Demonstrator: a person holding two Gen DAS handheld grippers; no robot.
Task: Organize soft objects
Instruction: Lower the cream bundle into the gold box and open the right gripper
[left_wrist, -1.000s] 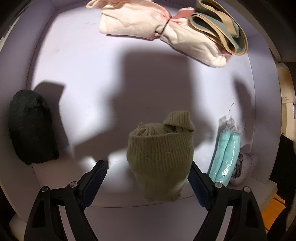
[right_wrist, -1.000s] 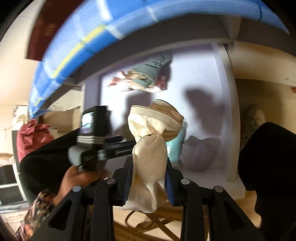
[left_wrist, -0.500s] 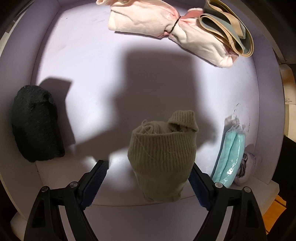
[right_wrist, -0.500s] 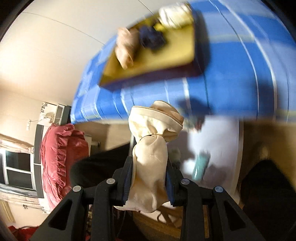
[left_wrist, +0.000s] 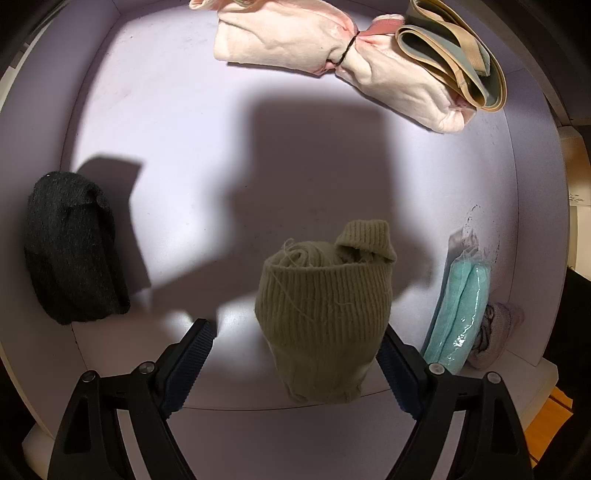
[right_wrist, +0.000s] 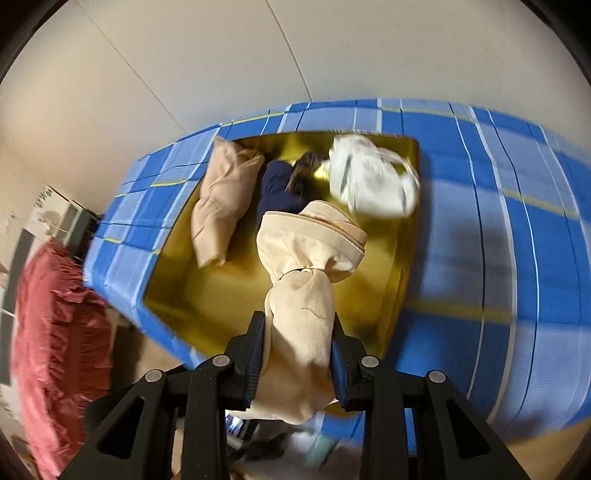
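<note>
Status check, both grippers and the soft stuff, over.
Left gripper open around olive knit bundle. Right gripper shut on cream bundle, above yellow tray. Nothing blocking.

The right gripper (right_wrist: 297, 354), clamped on a tied cream cloth bundle (right_wrist: 303, 295), has swung up from the lilac shelf to above a yellow tray (right_wrist: 229, 291) on a blue checked bedcover (right_wrist: 498, 229).

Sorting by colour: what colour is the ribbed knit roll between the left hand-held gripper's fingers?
Olive green knit roll, clearest in left wrist view.
</note>
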